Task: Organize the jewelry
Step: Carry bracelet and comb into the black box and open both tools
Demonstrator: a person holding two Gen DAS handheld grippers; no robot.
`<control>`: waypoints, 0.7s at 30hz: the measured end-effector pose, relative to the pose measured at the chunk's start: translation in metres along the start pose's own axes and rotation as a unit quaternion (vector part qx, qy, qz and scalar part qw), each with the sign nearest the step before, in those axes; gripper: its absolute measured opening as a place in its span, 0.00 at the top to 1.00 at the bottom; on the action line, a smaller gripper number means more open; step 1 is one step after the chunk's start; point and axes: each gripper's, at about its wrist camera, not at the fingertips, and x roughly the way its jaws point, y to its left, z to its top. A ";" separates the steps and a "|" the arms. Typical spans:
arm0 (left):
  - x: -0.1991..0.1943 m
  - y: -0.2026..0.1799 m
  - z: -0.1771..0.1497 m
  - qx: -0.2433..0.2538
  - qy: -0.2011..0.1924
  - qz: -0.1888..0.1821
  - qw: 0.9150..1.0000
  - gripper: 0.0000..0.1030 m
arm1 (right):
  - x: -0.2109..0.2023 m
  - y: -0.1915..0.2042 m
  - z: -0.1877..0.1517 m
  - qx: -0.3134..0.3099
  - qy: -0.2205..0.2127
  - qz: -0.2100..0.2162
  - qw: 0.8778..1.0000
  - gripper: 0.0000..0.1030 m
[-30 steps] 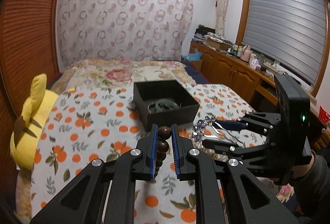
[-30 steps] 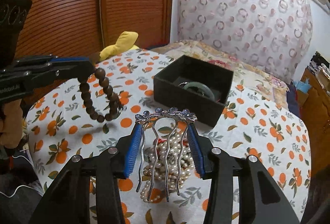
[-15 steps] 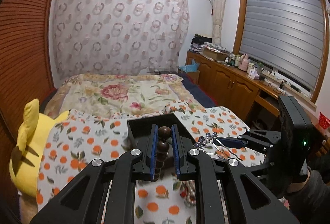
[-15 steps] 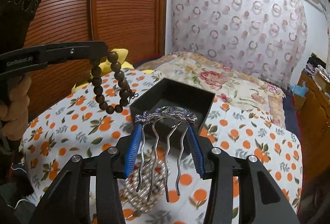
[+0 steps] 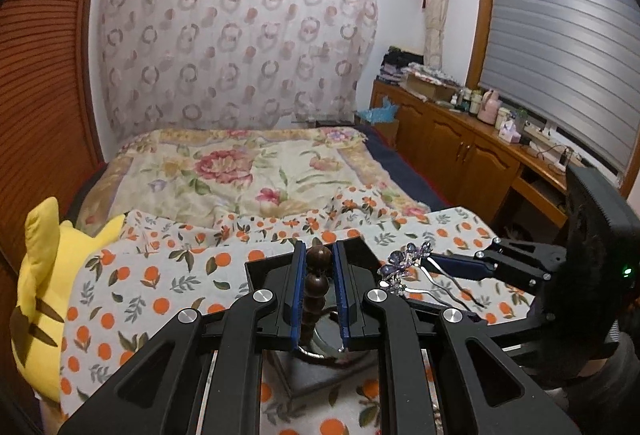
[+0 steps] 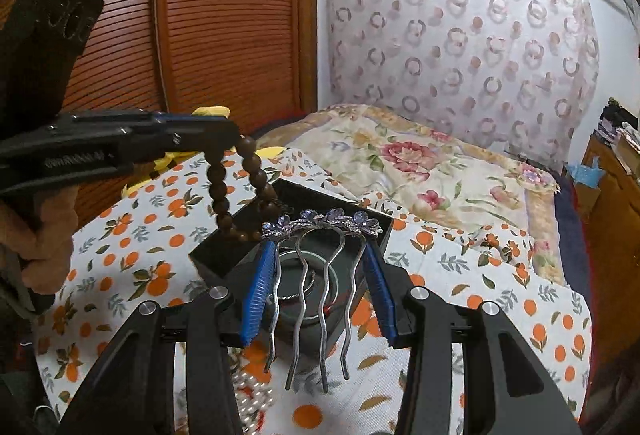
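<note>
My left gripper is shut on a brown wooden bead bracelet; the right wrist view shows that gripper holding the bracelet hanging above the left rim of the black jewelry box. My right gripper is shut on a silver hair comb with purple crystal flowers, held over the box; the comb and gripper also show in the left wrist view. A bangle lies inside the box. A pearl necklace lies on the cloth near me.
The box sits on an orange-print cloth over a bed. A yellow plush toy lies at the left. A floral quilt lies beyond. Wooden cabinets stand at the right, a wooden wardrobe at the left.
Both grippers have risen and moved forward over the black box, carrying the bracelet and the comb. The pearl necklace stays on the cloth behind.
</note>
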 end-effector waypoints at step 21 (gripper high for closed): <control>0.026 0.024 -0.009 0.002 0.010 0.053 0.999 0.58 | 0.056 -0.009 0.011 0.000 0.035 0.023 0.999 0.53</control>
